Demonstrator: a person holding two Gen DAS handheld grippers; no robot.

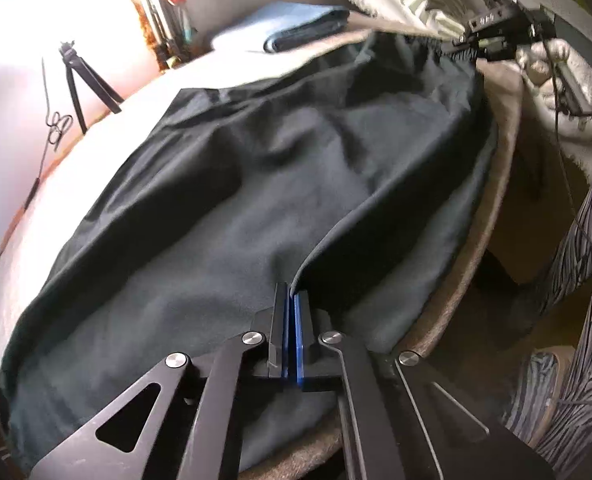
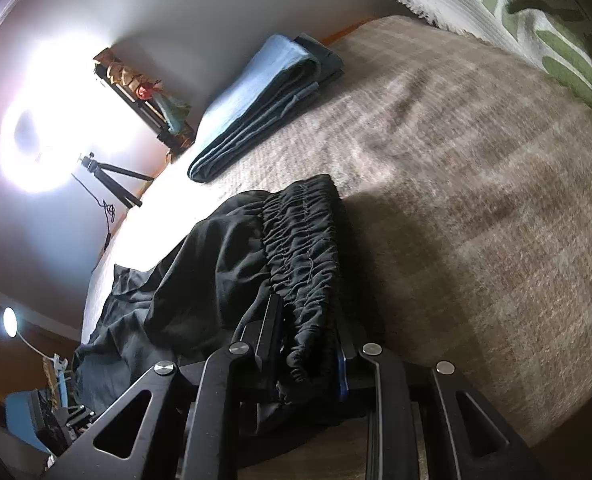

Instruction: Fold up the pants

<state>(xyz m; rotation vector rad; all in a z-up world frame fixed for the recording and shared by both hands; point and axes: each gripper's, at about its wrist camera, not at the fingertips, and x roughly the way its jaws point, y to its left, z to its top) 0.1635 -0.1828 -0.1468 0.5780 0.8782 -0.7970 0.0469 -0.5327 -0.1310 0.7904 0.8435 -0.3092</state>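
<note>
Pinched in my left gripper (image 1: 293, 294) is the near edge of the black pants (image 1: 296, 168), my right gripper (image 2: 310, 330) clamps their waistband, spread across the bed (image 2: 476, 200), folding barely begun.

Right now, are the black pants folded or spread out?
Spread out, not yet folded: the black pants lie mostly flat across the bed, waistband gathered at one end.

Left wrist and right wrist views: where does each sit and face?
Left wrist: on the left tool, looking down along the black pants toward the gloved hand.
Right wrist: on the right tool, clamping the waistband, facing across the bed.
Both show the pants, the folded blue clothes and the tripod.
</note>
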